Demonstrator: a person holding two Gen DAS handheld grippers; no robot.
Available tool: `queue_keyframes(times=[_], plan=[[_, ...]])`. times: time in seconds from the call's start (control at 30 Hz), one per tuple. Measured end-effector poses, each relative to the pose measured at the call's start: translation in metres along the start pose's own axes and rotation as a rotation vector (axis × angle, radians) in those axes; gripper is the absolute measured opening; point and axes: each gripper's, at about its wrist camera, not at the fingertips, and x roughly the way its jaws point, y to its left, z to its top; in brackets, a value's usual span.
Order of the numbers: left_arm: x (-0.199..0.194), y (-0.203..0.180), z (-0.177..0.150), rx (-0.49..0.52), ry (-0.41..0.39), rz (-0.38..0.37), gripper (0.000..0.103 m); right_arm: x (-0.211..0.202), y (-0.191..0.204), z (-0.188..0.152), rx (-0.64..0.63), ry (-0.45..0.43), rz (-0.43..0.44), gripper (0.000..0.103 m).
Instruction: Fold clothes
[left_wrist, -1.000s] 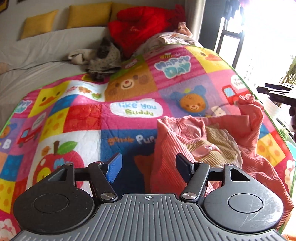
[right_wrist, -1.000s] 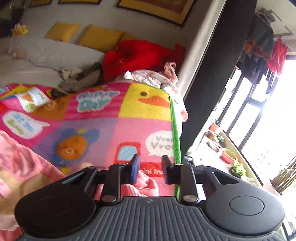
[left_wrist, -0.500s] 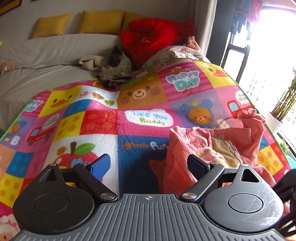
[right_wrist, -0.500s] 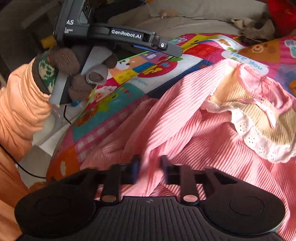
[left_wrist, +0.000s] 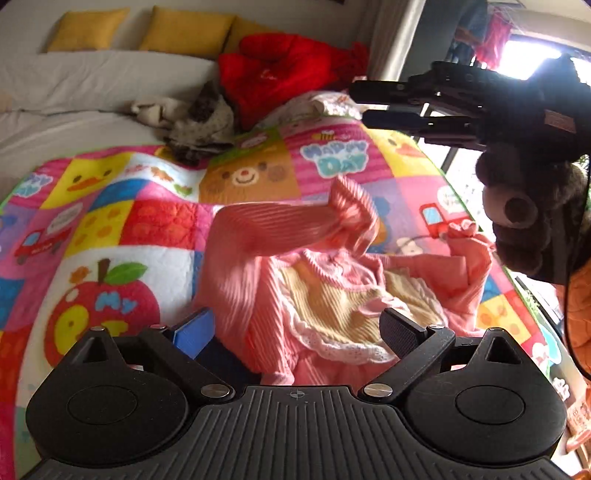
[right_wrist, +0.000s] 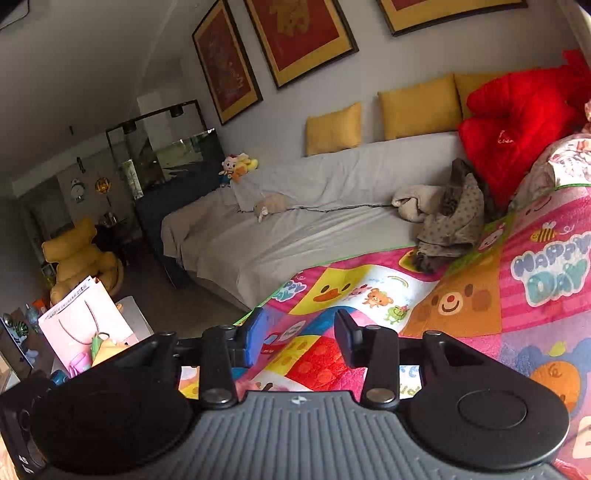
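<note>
In the left wrist view the left claw stood released, its blue and black fingers spread wide across the lower middle of the frame and holding nothing. Between and beyond them lay the pink ribbed garment (a child's piece with a cream lace-trimmed bib), crumpled at the centre of the frame on the patchwork quilt. One pink sleeve was lifted and motion-blurred above the rest of the garment, reaching toward centre frame; no claw touched it. The right claw appeared in the upper right of the same view, held in a gloved hand, well above the garment. In the right wrist view the right claw sat at lower centre, fingers parted with a clear gap and nothing between them, above the quilt's left edge. Behind the quilt, toward the upper half of both frames, were a grey-covered sofa, yellow cushions, a red plush cushion and a heap of beige and grey clothes.
</note>
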Motion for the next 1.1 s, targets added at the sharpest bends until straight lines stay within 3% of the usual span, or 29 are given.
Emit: queue_keyframes(times=[0.1,0.17,0.2,0.23,0.33,0.47,0.53,0.57,0.6,0.77,0.9,0.93,1.0,1.1], plan=[[0.037,0.013,0.0,-0.06,0.019,0.07,0.098,0.013,-0.016,-0.019,-0.038,0.081,-0.118,0.048],[0.054,0.024,0.002,-0.096,0.011,0.124,0.091,0.024,-0.027,-0.044,-0.071,0.143,-0.199,0.048],[0.061,0.028,0.004,-0.095,0.018,0.148,0.061,0.028,-0.032,-0.055,-0.08,0.169,-0.22,0.048],[0.067,0.031,0.006,-0.094,0.025,0.172,0.037,0.031,-0.038,-0.068,-0.082,0.191,-0.235,0.048],[0.068,0.044,0.01,-0.107,-0.008,0.226,0.013,0.039,-0.049,-0.096,-0.081,0.232,-0.226,0.048],[0.052,0.073,0.017,-0.164,-0.076,0.318,0.009,0.051,-0.042,-0.115,-0.138,0.298,-0.157,0.048],[0.046,0.088,0.017,-0.196,-0.083,0.362,0.008,0.065,-0.034,-0.12,-0.2,0.344,-0.142,0.04],[0.043,0.094,0.015,-0.21,-0.085,0.384,0.008,0.074,-0.029,-0.123,-0.234,0.368,-0.136,0.014],[0.041,0.099,0.014,-0.22,-0.085,0.408,0.008,0.083,-0.026,-0.123,-0.252,0.381,-0.134,0.0],[0.033,0.114,0.007,-0.267,-0.08,0.465,0.009,0.114,-0.016,-0.103,-0.413,0.239,-0.305,0.0],[0.019,0.116,0.004,-0.292,-0.082,0.459,0.018,0.069,-0.041,-0.077,-0.23,0.172,-0.278,0.004],[0.014,0.114,0.003,-0.304,-0.084,0.437,0.02,0.049,-0.045,-0.08,-0.235,0.154,-0.315,0.008],[0.004,0.108,0.002,-0.32,-0.092,0.381,0.03,0.007,-0.054,-0.088,-0.264,0.116,-0.405,0.031],[-0.008,0.087,0.001,-0.303,-0.115,0.287,0.053,-0.049,-0.086,-0.109,-0.268,0.114,-0.657,0.035]])
